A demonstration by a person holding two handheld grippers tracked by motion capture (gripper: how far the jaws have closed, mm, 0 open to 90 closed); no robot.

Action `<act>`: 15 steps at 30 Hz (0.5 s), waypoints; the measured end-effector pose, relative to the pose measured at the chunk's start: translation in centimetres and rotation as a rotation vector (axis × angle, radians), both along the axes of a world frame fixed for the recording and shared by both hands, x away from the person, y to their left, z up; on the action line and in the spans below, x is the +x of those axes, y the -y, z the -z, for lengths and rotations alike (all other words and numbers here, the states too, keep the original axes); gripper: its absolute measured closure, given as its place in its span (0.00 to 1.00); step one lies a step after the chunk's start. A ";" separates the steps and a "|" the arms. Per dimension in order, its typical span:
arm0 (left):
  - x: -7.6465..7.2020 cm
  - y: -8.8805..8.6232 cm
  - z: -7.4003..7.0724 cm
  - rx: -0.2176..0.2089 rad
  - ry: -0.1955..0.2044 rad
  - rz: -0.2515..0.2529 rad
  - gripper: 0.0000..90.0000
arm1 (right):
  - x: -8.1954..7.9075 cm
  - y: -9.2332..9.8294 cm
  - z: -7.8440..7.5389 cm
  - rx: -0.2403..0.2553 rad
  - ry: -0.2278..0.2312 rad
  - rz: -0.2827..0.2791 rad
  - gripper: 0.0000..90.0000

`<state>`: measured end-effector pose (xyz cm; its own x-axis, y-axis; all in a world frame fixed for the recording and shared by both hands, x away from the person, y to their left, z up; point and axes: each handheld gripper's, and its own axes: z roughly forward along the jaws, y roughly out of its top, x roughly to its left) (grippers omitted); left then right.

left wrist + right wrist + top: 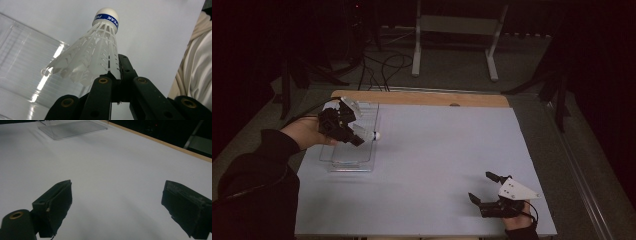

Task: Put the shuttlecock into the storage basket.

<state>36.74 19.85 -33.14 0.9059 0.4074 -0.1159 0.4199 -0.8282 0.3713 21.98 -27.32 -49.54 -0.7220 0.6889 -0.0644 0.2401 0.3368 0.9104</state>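
Note:
A white plastic shuttlecock point(93, 53) with a blue band under its white cork tip sticks out of my left gripper point(113, 75), whose jaws are shut on the edge of its skirt. In the high view the left gripper point(358, 138) hovers over the right edge of a clear plastic tray point(337, 162), and the shuttlecock point(371, 135) points right, cork first. My right gripper point(484, 187) rests near the table's front right corner, jaws wide open with nothing between them. Its fingers point(53, 206) frame bare white table.
The white table top point(437, 150) has a wooden strip point(422, 98) along its far edge. The clear tray point(72, 128) lies at the far left. Behind the table stand a white metal frame point(454, 30) and loose cables point(382, 67) on the floor.

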 end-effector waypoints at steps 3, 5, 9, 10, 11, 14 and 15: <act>0.0 -0.3 0.1 0.000 0.000 0.010 1.00 | 0.0 0.0 0.0 -0.003 -0.001 -0.002 0.11; 0.0 -0.8 0.2 0.009 -0.004 0.009 1.00 | 0.0 0.0 0.0 -0.003 -0.002 -0.001 0.11; 0.1 -1.4 0.3 0.016 -0.003 -0.007 1.00 | 0.0 0.0 0.0 -0.003 -0.003 0.001 0.11; 0.1 -1.6 0.4 0.014 -0.002 -0.010 1.00 | 0.0 0.0 0.0 -0.003 -0.003 0.001 0.11; 0.2 -1.9 0.4 0.014 -0.001 -0.015 1.00 | 0.0 0.0 0.0 -0.003 -0.003 0.001 0.11; 0.4 -2.6 0.7 0.025 0.001 -0.033 1.00 | 0.1 0.0 0.1 -0.004 -0.004 0.000 0.11; 0.5 -2.8 0.8 0.030 0.001 -0.039 1.00 | 0.1 0.0 0.1 -0.005 -0.002 0.001 0.11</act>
